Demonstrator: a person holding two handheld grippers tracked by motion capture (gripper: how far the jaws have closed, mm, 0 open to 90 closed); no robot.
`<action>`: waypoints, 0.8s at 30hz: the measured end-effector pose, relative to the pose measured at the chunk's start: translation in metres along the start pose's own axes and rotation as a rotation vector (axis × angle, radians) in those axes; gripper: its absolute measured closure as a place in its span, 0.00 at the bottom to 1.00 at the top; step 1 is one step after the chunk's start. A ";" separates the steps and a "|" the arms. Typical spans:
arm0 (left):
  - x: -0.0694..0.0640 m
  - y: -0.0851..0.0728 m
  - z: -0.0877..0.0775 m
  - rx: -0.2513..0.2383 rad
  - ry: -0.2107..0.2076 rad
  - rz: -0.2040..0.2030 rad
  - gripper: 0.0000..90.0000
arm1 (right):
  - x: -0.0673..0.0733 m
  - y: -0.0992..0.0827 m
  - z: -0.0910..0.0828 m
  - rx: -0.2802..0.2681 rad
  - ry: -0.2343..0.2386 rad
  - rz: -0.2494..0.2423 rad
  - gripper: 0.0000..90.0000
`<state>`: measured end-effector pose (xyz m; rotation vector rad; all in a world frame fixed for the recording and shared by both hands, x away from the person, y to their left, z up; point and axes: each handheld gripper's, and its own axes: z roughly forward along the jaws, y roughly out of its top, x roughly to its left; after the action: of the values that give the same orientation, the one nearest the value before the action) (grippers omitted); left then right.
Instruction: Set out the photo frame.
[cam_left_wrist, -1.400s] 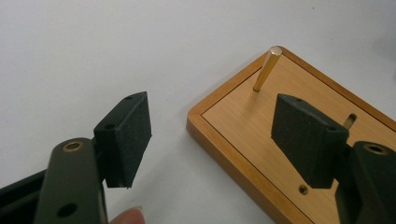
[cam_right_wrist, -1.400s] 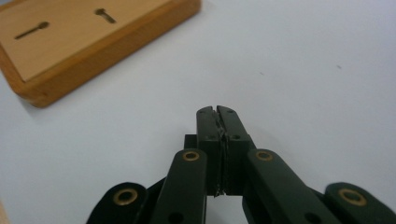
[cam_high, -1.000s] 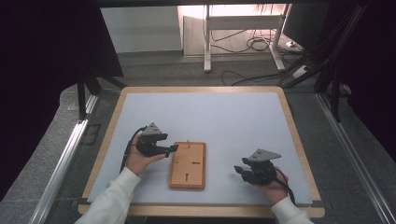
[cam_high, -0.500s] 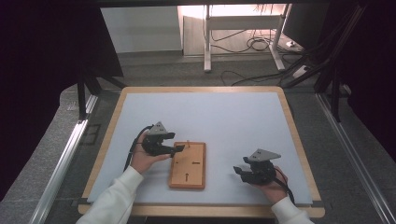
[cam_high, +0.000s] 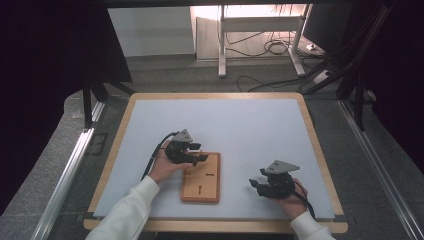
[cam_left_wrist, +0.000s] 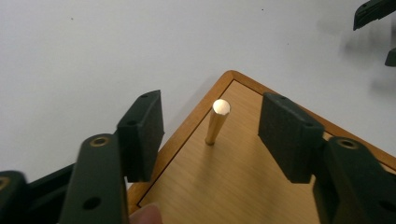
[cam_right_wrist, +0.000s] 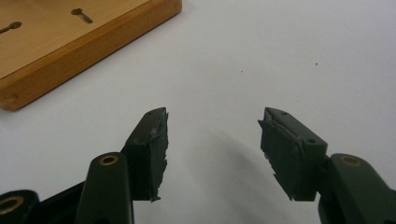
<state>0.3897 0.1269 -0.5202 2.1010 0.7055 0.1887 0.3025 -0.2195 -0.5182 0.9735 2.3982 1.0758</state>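
Observation:
A flat wooden board (cam_high: 201, 181) lies on the white table top (cam_high: 235, 125), near its front. In the left gripper view a slim brass-coloured peg (cam_left_wrist: 216, 122) stands upright on the board (cam_left_wrist: 233, 186), close to one corner. My left gripper (cam_left_wrist: 212, 109) is open with one jaw on each side of the peg, touching neither it nor the board. From above, the left gripper (cam_high: 199, 153) hangs over the board's far left corner. My right gripper (cam_high: 256, 186) rests to the right of the board, open and empty (cam_right_wrist: 215, 116) over bare table.
Two small dark marks (cam_high: 205, 182) show on the board's top face. A wooden rim (cam_high: 315, 145) frames the table top. Behind the table are desk legs and cables (cam_high: 270, 47) on the floor. Metal rails (cam_high: 65, 175) run along both sides.
My left gripper has moved right and a little forward, from beside the board to over its far left corner. The right gripper has stayed where it was.

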 end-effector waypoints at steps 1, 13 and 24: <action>0.000 0.000 0.001 0.000 -0.004 0.001 0.50 | 0.000 0.000 0.000 0.001 0.000 0.000 0.46; -0.002 0.001 0.008 0.010 -0.030 0.024 0.67 | -0.001 -0.001 0.000 0.011 -0.020 0.009 0.45; -0.001 0.001 0.007 0.011 -0.032 0.029 0.79 | 0.001 -0.001 0.002 0.018 -0.024 0.002 0.45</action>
<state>0.3922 0.1211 -0.5239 2.1217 0.6585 0.1674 0.3029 -0.2185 -0.5203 0.9890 2.3927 1.0385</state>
